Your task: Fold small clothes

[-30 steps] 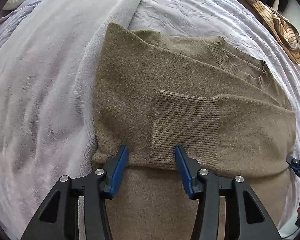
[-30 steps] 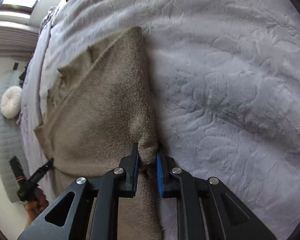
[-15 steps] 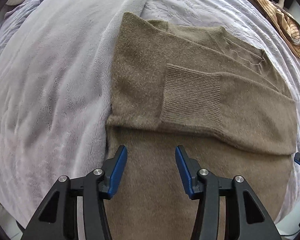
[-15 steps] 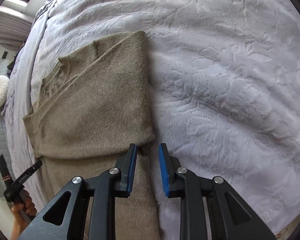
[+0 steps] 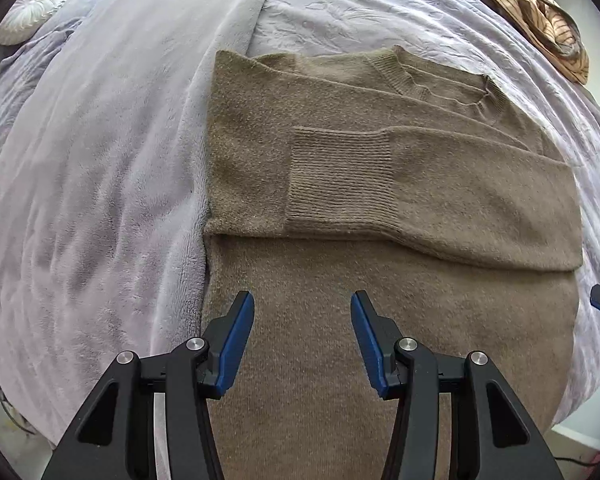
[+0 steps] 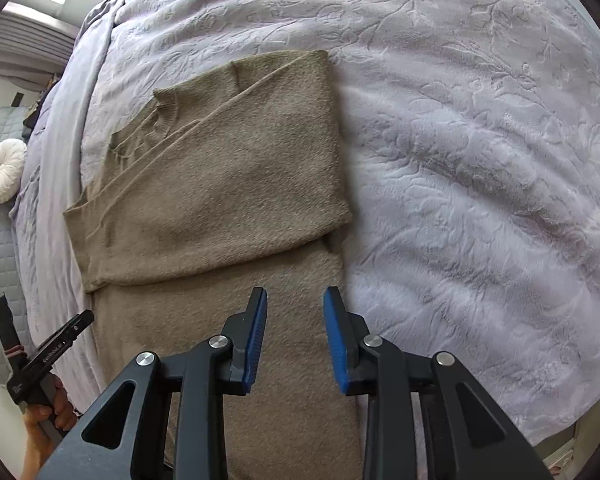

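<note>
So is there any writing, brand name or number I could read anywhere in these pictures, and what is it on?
No text here can be read.
Black handheld gripper at the left edge of the right wrist view: a short pale line of print on its side, too small and blurred to read.
Olive-brown knitted sweater: no label or print showing.
Lilac embossed bedspread: only a raised leaf pattern, no words.

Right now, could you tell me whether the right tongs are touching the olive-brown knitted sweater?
Cannot tell. In the right wrist view the right tongs sit open over the olive-brown knitted sweater, gripping nothing, with no visible gap or contact.
</note>
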Demonstrator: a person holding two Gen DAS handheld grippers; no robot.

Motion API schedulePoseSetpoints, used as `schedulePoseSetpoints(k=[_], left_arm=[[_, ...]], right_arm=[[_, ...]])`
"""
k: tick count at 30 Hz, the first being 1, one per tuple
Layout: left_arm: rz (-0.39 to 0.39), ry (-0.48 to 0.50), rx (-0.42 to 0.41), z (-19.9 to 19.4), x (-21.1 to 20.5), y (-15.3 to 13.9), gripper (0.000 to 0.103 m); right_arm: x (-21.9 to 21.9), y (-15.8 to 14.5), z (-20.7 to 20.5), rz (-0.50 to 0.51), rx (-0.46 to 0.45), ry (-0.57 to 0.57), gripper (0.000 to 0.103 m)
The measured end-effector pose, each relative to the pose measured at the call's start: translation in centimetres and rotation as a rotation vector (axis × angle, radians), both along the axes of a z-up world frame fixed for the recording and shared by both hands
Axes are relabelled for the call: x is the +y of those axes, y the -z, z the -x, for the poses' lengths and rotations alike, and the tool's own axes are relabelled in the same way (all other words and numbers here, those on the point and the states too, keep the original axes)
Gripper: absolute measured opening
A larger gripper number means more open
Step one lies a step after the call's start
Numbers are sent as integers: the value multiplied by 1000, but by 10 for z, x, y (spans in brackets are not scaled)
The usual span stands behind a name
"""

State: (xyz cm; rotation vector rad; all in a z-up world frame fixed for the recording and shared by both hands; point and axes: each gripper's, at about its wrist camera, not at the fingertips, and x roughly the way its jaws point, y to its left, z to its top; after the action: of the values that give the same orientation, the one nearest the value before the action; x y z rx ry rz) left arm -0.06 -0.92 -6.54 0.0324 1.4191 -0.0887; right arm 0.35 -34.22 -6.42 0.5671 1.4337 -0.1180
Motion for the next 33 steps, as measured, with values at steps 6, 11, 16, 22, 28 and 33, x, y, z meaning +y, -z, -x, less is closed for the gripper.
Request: schedulePoseSetpoints(k=[6, 11, 16, 22, 28, 33], left_arm=[[-20, 1, -16, 2, 2, -14, 81], [-24, 3, -21, 6, 4, -22, 81], [-32, 1, -50, 8, 2, -26, 103], [-57, 11, -67, 6, -2, -29, 103], [-62, 23, -42, 7, -3, -29, 103], [-43, 50, -40, 13, -9, -36, 103]], right_arm=[[5, -8, 0, -5, -13, 1, 32], [10, -13, -3, -8, -22, -1, 32], [17, -18, -6, -4, -28, -21, 34], [25, -25, -8, 4, -49, -35, 57], [35, -36, -7, 24, -72, -71, 57], [37, -42, -5, 24, -86, -68, 57]])
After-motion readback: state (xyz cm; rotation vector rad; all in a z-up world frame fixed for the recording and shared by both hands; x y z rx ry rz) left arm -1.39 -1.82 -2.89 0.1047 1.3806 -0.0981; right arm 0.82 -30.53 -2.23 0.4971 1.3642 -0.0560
